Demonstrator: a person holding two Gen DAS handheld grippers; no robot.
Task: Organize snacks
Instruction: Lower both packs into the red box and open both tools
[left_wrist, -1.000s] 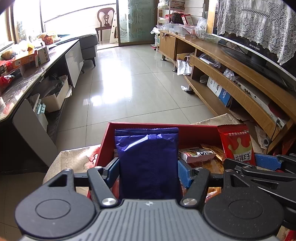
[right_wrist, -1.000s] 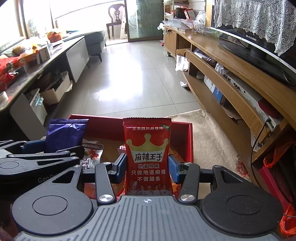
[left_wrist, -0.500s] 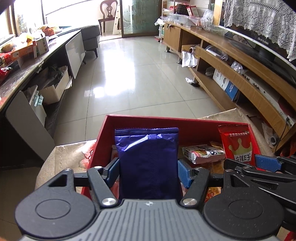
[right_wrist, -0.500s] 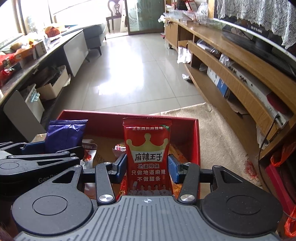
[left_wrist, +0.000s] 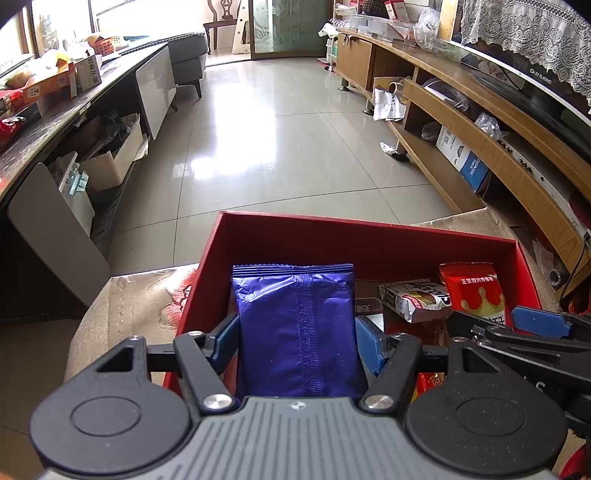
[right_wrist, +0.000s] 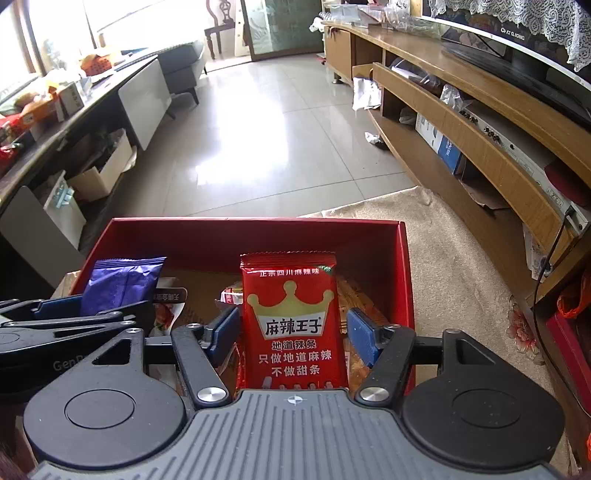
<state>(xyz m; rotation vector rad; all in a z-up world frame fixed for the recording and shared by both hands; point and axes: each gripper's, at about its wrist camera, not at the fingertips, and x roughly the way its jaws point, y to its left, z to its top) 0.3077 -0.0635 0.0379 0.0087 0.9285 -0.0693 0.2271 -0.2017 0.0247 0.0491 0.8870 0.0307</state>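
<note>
My left gripper (left_wrist: 297, 341) is shut on a purple snack packet (left_wrist: 295, 328), held upright over the left part of the red box (left_wrist: 332, 230). My right gripper (right_wrist: 293, 334) holds a red spicy-strip packet (right_wrist: 293, 321) upright over the right part of the same red box (right_wrist: 258, 225); its blue pads stand a little off the packet's edges. Each gripper shows in the other's view: the right one (left_wrist: 517, 328) with the red packet (left_wrist: 476, 291), the left one (right_wrist: 74, 314) with the purple packet (right_wrist: 122, 280). Several other snack packets (left_wrist: 413, 299) lie in the box.
The box sits on a low table with a beige patterned cloth (right_wrist: 461, 266). A long wooden TV cabinet (left_wrist: 480, 122) runs along the right. A dark cluttered counter (left_wrist: 55, 110) runs along the left. Tiled floor (left_wrist: 277, 122) lies ahead.
Both grippers have tilted down and moved lower over the red box, so more of its inside shows. The right gripper's pads have drawn slightly apart from the red packet.
</note>
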